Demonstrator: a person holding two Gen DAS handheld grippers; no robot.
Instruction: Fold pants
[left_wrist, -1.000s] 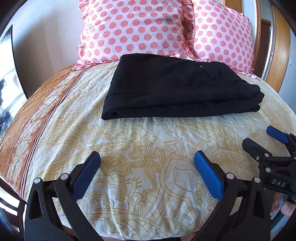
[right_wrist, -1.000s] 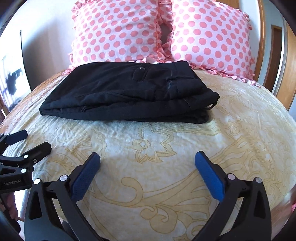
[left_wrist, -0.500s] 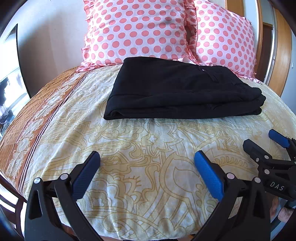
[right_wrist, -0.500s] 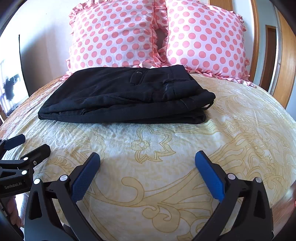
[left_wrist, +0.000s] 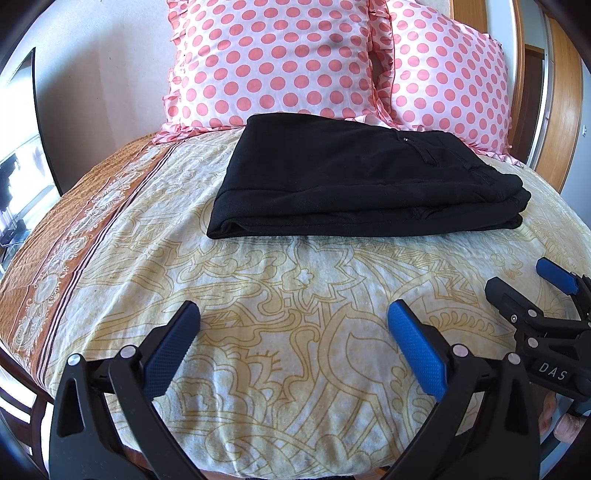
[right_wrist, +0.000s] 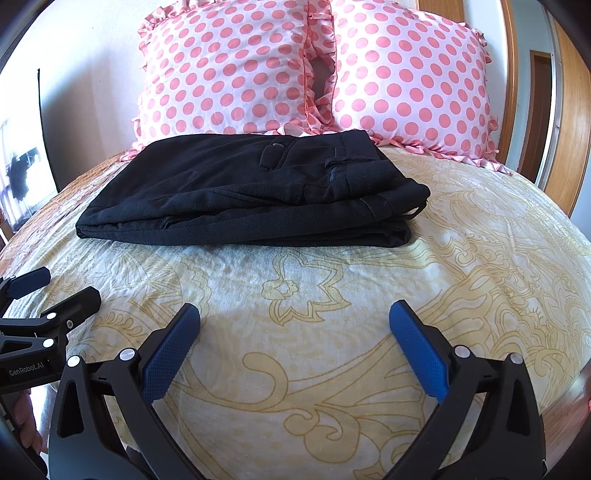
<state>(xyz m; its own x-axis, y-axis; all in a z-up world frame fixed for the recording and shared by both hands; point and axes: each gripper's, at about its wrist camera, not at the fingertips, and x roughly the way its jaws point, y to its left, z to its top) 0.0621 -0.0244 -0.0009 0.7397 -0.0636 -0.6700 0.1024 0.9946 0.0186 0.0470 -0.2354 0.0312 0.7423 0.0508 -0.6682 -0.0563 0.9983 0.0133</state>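
Folded black pants lie on the bedspread.
Left gripper and right gripper spread wide, near side, holding nothing.

"DAS" on the right gripper; "GenRobot.AI" on the left gripper.

The black pants lie folded into a flat, layered rectangle on the bedspread, just before two polka-dot pillows.
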